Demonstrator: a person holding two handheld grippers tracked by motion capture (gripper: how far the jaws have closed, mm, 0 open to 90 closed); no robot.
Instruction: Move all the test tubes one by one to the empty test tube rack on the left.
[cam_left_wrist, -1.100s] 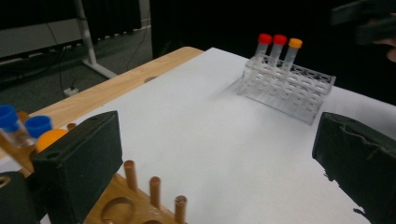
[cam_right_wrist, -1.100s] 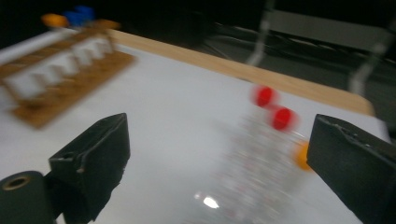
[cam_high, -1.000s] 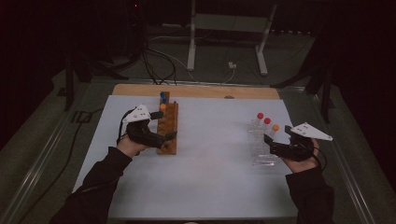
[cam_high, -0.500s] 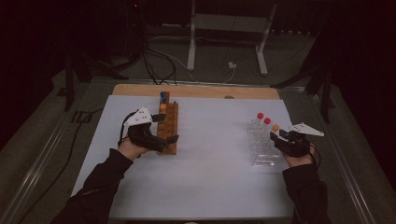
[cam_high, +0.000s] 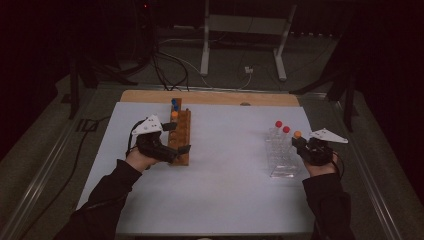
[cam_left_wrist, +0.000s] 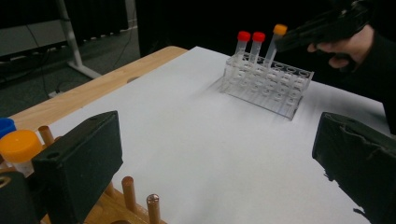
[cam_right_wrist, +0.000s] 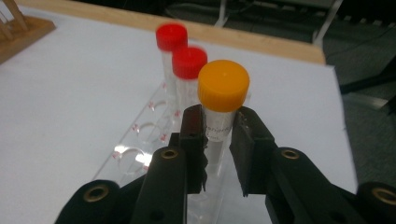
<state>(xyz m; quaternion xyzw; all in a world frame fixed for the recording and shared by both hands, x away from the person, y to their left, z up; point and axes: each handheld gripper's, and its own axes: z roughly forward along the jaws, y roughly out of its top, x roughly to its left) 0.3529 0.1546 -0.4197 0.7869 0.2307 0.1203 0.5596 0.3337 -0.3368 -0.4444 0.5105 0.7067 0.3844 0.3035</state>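
Note:
An orange-capped tube (cam_right_wrist: 223, 86) stands in a clear plastic rack (cam_right_wrist: 135, 140), nearest of a row with two red-capped tubes (cam_right_wrist: 171, 37). My right gripper (cam_right_wrist: 218, 121) has just been closing and is shut on this tube just below its cap. From above, the right gripper (cam_high: 299, 143) sits at the rack's (cam_high: 282, 160) right side by the orange cap (cam_high: 297, 134). My left gripper (cam_high: 176, 137) is open, its jaws wide around the near end of a wooden peg rack (cam_high: 181, 132). That rack holds an orange-capped tube (cam_left_wrist: 18, 147) and a blue-capped one (cam_left_wrist: 5, 126).
A white sheet (cam_high: 230, 170) covers the table, with a wooden edge (cam_high: 210, 97) at the back. Beyond it stand a metal stand's legs (cam_high: 205, 50) and floor cables (cam_high: 165, 65). Wide bare sheet lies between the two racks.
My right gripper moved forward and slightly down to the orange-capped tube in the clear rack and closed on it. The left hand and the wooden rack stayed put.

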